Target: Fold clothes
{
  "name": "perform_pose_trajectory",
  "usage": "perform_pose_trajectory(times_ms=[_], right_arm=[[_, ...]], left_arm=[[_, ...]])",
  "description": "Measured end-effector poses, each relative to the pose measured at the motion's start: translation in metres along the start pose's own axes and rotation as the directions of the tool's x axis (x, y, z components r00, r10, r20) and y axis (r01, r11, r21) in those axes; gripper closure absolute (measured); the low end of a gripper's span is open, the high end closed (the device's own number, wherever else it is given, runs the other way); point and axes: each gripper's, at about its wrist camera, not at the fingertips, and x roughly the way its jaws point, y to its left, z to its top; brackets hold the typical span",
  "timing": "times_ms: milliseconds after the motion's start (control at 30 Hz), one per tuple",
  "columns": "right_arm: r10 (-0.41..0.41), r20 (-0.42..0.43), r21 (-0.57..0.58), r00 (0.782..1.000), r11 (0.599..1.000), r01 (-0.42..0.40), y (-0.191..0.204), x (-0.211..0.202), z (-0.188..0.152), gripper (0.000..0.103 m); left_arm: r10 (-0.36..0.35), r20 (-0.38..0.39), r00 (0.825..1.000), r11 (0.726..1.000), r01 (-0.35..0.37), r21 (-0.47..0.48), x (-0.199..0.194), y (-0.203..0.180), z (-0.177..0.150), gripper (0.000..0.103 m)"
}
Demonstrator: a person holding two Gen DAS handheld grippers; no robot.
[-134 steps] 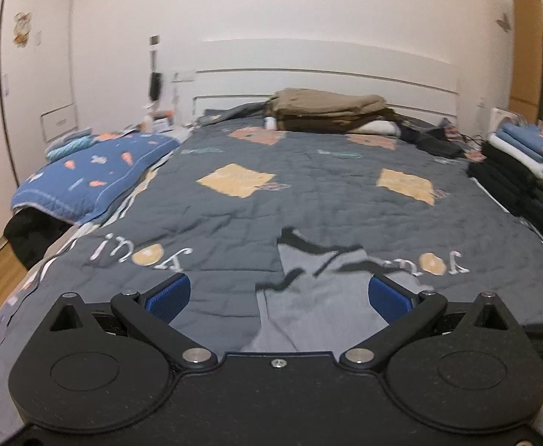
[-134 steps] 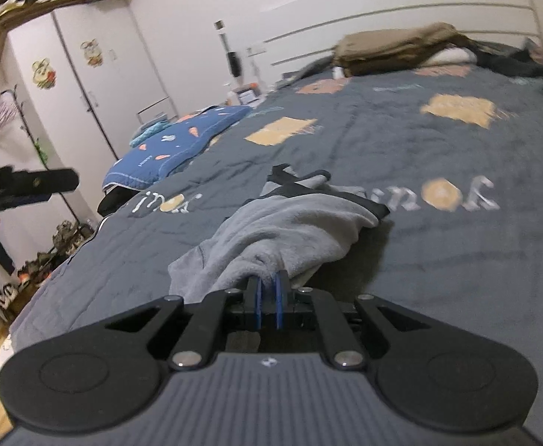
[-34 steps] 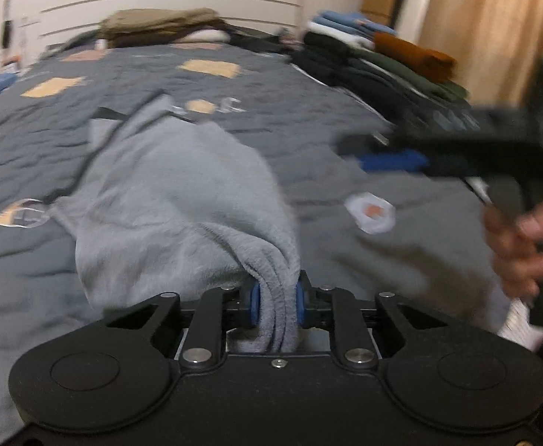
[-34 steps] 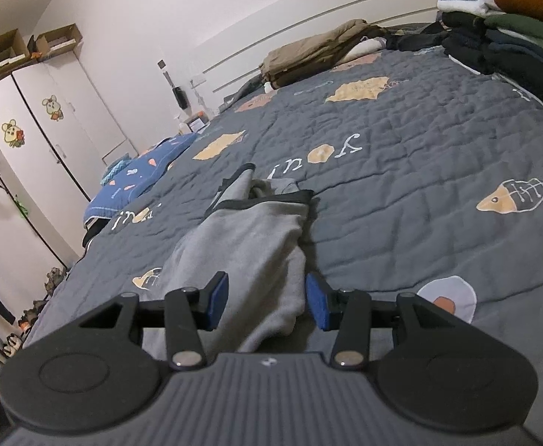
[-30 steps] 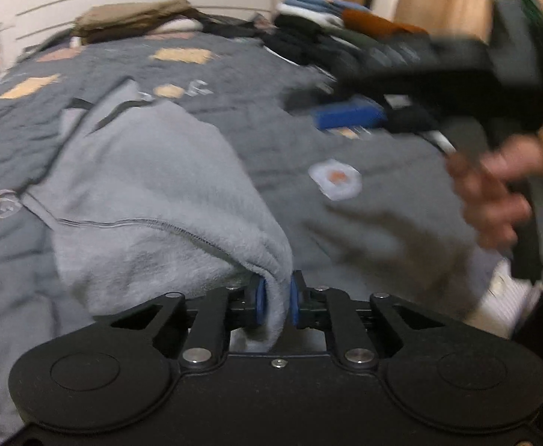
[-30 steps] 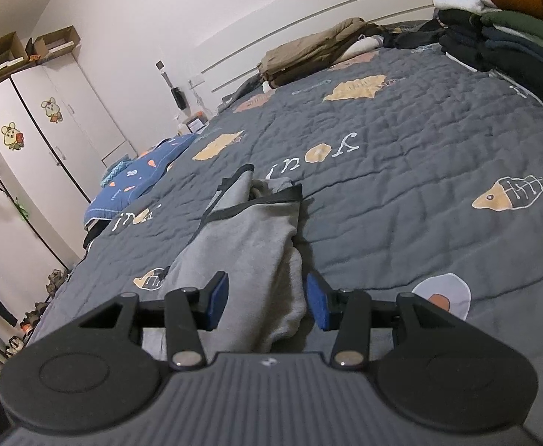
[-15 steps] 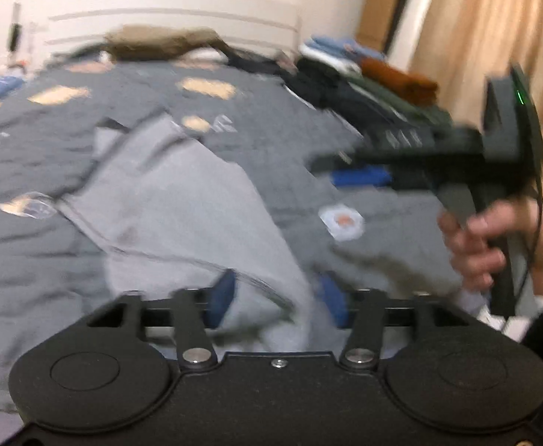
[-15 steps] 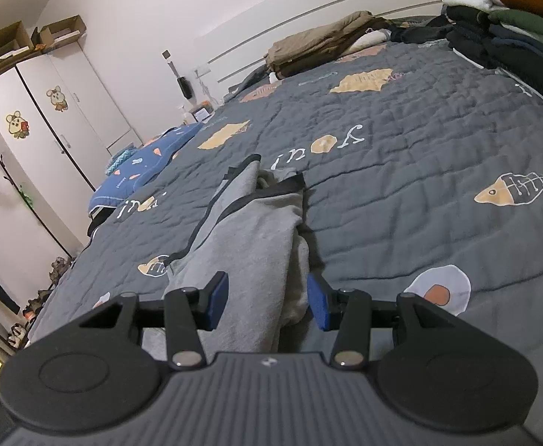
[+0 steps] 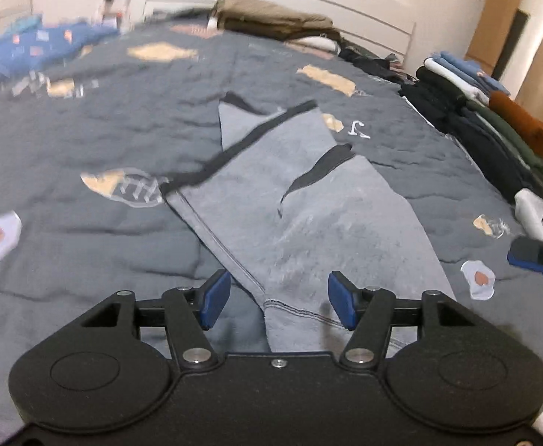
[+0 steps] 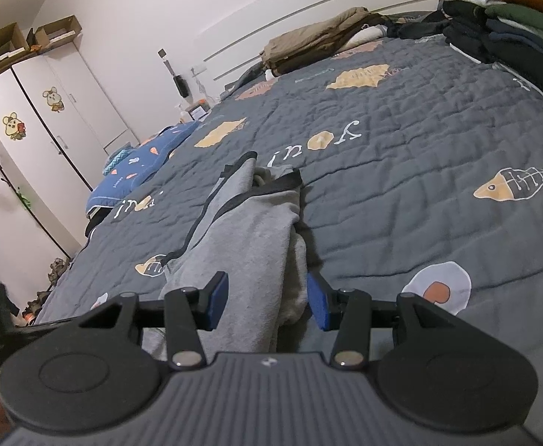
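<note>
Bed with dark grey printed quilt (image 9: 85, 141), white headboard (image 9: 364, 18), folded clothes stack (image 9: 494, 122) along right edge, white wardrobe (image 10: 48, 119) at far left. Grey garment (image 9: 290, 204) flat mid-quilt, near hem between left gripper (image 9: 279, 299) pads, untouched; jaws just opened, standing apart. Right gripper (image 10: 267, 301) jaws also apart, straddling garment's bunched end, gripping nothing.

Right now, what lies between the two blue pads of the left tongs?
In the left wrist view the left tongs stand open, and the hem end of the grey garment lies between the pads, flat on the quilt, untouched by them.
</note>
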Motion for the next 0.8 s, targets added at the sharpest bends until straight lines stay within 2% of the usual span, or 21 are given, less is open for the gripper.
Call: perform_pose_trajectory(times_ms=[100,133,167,200,233,333,400,467,533,567,633,800], right_arm=[[-0.003,-0.008,-0.002,1.0,1.0,0.003,0.0,0.003,-0.001,0.057],[-0.005,-0.011,-0.003,1.0,1.0,0.005,0.0,0.003,-0.002,0.057],[-0.006,-0.014,-0.003,1.0,1.0,0.006,-0.001,0.004,-0.002,0.057],[-0.008,-0.017,-0.003,1.0,1.0,0.008,-0.001,0.004,-0.003,0.057],[-0.01,-0.018,-0.002,1.0,1.0,0.01,-0.002,0.004,-0.003,0.057],[-0.017,-0.021,0.002,1.0,1.0,0.017,-0.003,0.005,-0.003,0.057],[-0.019,-0.018,0.005,1.0,1.0,0.019,-0.004,0.004,-0.003,0.057],[-0.018,-0.012,0.008,1.0,1.0,0.018,-0.004,0.002,-0.002,0.057],[-0.011,-0.008,0.015,1.0,1.0,0.011,-0.005,0.001,-0.001,0.057],[-0.007,-0.007,0.019,1.0,1.0,0.008,-0.006,0.0,-0.001,0.057],[0.0,-0.003,0.025,1.0,1.0,0.0,-0.007,-0.002,0.001,0.057],[0.004,-0.001,0.041,1.0,0.999,-0.004,-0.013,-0.006,0.005,0.056]], left_arm=[[-0.051,-0.048,0.998,0.997,0.049,-0.054,0.011,0.008,-0.005,0.051],[-0.066,-0.062,0.996,0.996,0.062,-0.065,0.013,0.009,-0.006,0.057],[-0.088,-0.074,0.993,0.994,0.082,-0.071,0.015,0.009,-0.008,0.064],[-0.104,-0.078,0.992,0.993,0.099,-0.067,0.016,0.008,-0.01,0.085],[-0.118,-0.079,0.99,0.992,0.114,-0.06,0.017,0.007,-0.012,0.096],[-0.13,-0.03,0.991,0.991,0.13,-0.017,0.011,-0.002,-0.013,0.098],[-0.182,0.024,0.983,0.983,0.182,0.008,0.0,-0.009,-0.014,0.098],[-0.271,0.076,0.96,0.962,0.266,0.065,-0.014,-0.021,-0.015,0.098],[-0.372,0.08,0.925,0.924,0.361,0.122,-0.022,-0.038,-0.02,0.098],[-0.407,0.064,0.911,0.907,0.395,0.145,-0.023,-0.046,-0.023,0.098],[-0.436,0.005,0.9,0.881,0.426,0.205,-0.02,-0.067,-0.036,0.098],[-0.406,-0.117,0.906,0.847,0.422,0.323,-0.003,-0.103,-0.069,0.098]])
